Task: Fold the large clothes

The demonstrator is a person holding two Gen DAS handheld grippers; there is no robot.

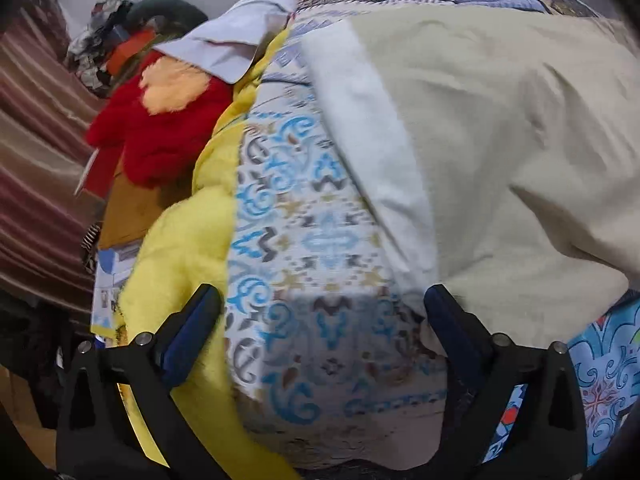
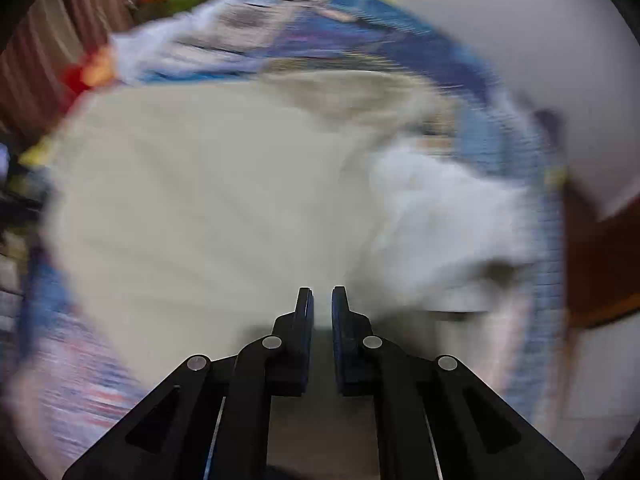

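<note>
One cream garment (image 1: 500,152) lies spread on the patterned bedspread (image 1: 304,240), right of the yellow plush (image 1: 180,248); apparently one fold made, the rest left | left claw (image 1: 320,312) released wide above the bedspread at the garment's near edge, holding nothing | right claw (image 2: 322,300) clenched, empty, above the garment's near part.

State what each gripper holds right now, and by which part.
Nothing is held. The left gripper stands wide open above the patterned bedcover; the right gripper is shut with nothing between its fingers, over the cream garment.
</note>
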